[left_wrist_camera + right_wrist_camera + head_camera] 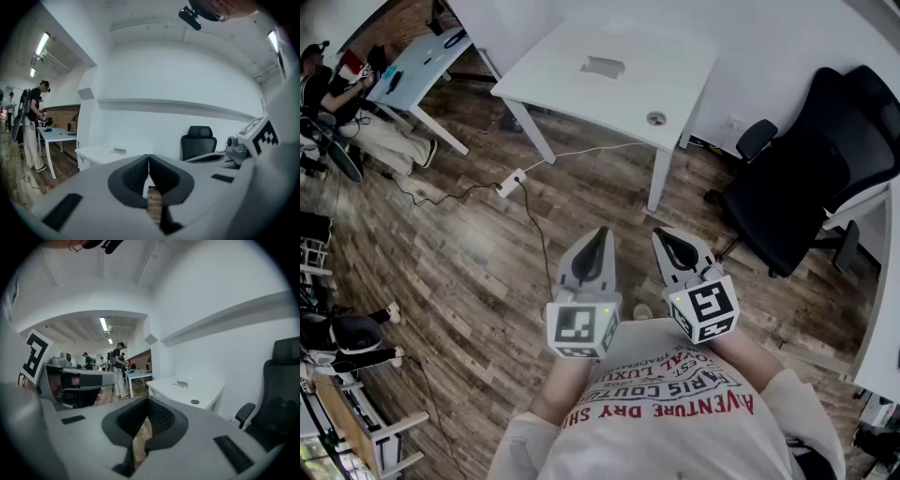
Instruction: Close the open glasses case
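Close at the chest: left gripper [598, 238] and right gripper [666, 242], fingers of both pressed together on nothing. Beyond the wooden floor [469, 281], a white table [581, 94] carrying probably the glasses case [602, 66], too far to confirm. Best to step close, spread fingers, then press the lid down evenly.

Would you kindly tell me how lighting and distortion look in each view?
Head view: evenly lit, sharp, edges bowed. Left gripper view: heavy fisheye, dark corners, ceiling strip light glaring. Right gripper view: same fisheye, dark corners too.
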Motion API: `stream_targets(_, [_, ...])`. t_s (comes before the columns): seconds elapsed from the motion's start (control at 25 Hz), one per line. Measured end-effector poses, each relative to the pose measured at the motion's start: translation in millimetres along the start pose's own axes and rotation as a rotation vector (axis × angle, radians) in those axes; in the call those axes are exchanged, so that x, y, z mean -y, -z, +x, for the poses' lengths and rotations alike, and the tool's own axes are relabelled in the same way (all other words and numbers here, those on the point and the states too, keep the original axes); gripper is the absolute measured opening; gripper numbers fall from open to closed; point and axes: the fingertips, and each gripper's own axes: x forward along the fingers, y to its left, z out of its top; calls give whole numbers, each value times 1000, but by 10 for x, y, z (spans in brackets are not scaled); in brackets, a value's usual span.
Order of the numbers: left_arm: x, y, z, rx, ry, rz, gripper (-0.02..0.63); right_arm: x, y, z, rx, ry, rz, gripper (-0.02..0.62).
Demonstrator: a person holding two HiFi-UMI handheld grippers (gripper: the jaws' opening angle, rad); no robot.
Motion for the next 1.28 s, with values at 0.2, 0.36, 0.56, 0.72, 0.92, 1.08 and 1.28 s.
stream_targets(0.2, [16,27,-2,-1,3,-4,8,-5,11,-23,0,4,-3,12])
stream_targets(0.36, [39,55,13,-7,3,-9,8,19,29,-31,-5,5,-2,12])
stream_targets(0.56, [-17,97,23,-16,-7,-17,8,43,45,22,-10,9,12,12])
stream_targets(0.72, [-132,88,24,-17,-18,-17,8,42,27,110,-6,24,33,12])
stream_targets(0.92, [-359,120,100,-36,-17,-31,8,-16,71,349,-37,17,51,12])
stream_targets(1.08, [-623,125,164,-39,-6,-36,8,-111,58,600,-47,17,59,12])
stream_targets(1.28, [-1090,38,274,-47,33,-34,8,-271,-89,1029,-50,47,75,12])
